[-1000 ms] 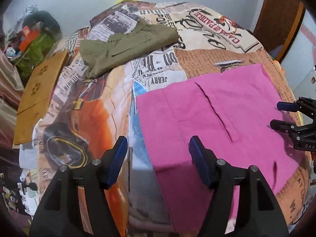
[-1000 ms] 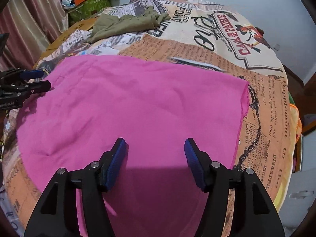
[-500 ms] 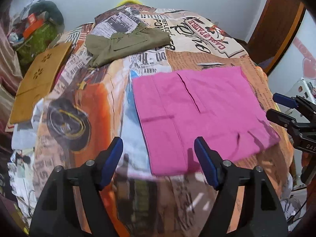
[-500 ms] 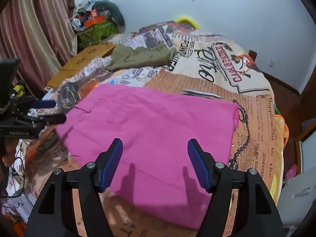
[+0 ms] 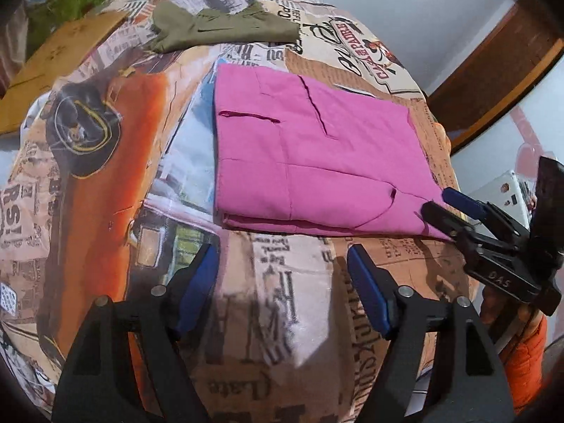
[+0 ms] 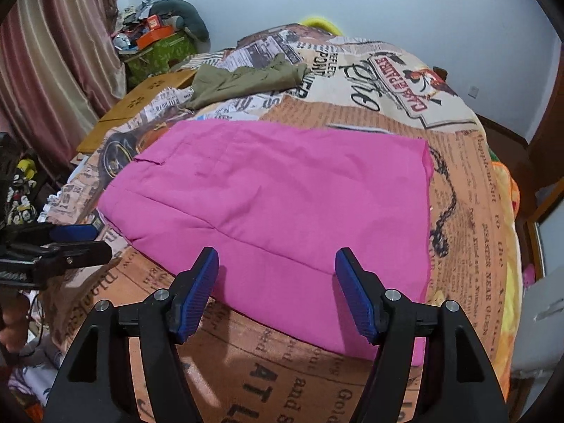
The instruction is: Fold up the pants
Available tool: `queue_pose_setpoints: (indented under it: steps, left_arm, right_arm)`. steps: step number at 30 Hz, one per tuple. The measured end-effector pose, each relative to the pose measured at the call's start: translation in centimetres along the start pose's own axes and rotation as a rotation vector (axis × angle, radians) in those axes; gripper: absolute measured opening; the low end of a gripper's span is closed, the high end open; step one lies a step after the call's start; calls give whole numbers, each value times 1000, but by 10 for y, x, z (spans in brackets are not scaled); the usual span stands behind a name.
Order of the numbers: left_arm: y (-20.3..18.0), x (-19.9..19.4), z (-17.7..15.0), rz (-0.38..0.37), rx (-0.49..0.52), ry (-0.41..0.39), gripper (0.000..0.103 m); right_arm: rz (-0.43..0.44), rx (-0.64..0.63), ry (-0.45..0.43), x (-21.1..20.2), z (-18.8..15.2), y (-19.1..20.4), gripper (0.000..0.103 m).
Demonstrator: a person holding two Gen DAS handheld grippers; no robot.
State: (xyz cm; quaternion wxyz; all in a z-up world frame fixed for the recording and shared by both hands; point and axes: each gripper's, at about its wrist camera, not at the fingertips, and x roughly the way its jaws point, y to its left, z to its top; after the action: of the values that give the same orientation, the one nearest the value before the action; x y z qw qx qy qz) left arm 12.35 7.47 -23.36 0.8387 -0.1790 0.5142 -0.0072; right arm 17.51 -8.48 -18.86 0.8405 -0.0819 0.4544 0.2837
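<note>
Both hand-held grippers, left and right, have drawn back off the folded pink pants, jaws apart, empty.

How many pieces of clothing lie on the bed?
2: the pink pants lie folded near the bed's front edge; an olive garment lies crumpled farther back, toward the wall. Others could be hidden beyond view.

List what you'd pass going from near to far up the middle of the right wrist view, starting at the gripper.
Right gripper, jaws open and empty → folded pink pants → bare printed bedspread → olive green garment → yellow object at the bed's far edge → pale wall.
</note>
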Motion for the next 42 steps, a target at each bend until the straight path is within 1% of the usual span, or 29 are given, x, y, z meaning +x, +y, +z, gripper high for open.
queue_pose_setpoints:
  steps: [1,4,5,8,10,13,14,16,18,19,20,21,22,23,24,26,27,30,34,38,40,41,42]
  left_arm:
    - [-1,1,1,-7,1,2,75]
    - [1,4,5,-71,-37,13,76]
    - [2,5,6,-81,-47,15,77]
    - [7,10,10,-133,-95,22,80]
    - [10,13,13,-175,-134,33,81]
    - [17,19,19,-227,-208,47,85]
    - [21,21,22,-248,-248,48,85]
    - [25,25,28,-273,-298,51,85]
    - [28,28,32,-277,-335,48,85]
    - [28,29,34,-263,-345,45,83]
    - [27,29,36,-237,-347,41,76]
    - [24,29,37,-200,-340,37,62]
    - [22,29,39,-151,-328,35,55]
    - [21,30,39,-128,-323,33,45]
    - [19,30,40,-103,-318,28,38]
    - [20,29,42,-82,-302,22,29]
    - [20,30,44,-83,-289,23,26]
    - [22,30,47,-82,-265,13,22]
    - [25,21,49,-43,-238,-23,20]
    - [28,3,51,68,-184,-96,20]
    - [29,-9,51,153,-143,-142,20]
    - [30,-12,51,176,-132,-155,20]
    - [31,-17,51,215,-112,-173,20]
  right_arm:
    - [-1,1,6,3,-1,0,65]
    - [-15,-5,22,12,-4,0,65]
    - [-21,-7,26,15,-5,0,65]
    - [8,14,39,21,-8,-5,65]
    - [27,24,46,22,-9,-7,65]
    - [40,21,53,22,-11,-7,65]
    - [40,17,54,22,-11,-6,65]
    - [42,17,55,23,-12,-6,65]
    - [46,21,55,23,-13,-6,65]
    - [48,23,55,23,-13,-7,65]
    - [51,25,55,23,-13,-7,65]
    - [53,27,55,23,-13,-8,65]
    - [55,29,56,23,-13,-8,65]
    - [56,29,56,23,-13,-8,65]
    - [57,29,56,23,-13,-8,65]
    - [59,29,55,23,-13,-8,65]
    - [58,29,55,23,-13,-8,65]
    - [56,34,55,23,-13,-8,65]
    - [65,44,53,20,-15,-9,65]
    - [74,38,51,19,-16,-8,65]
    - [80,35,49,18,-16,-6,65]
    - [83,31,48,18,-16,-5,65]
    - [84,26,45,18,-15,-4,65]
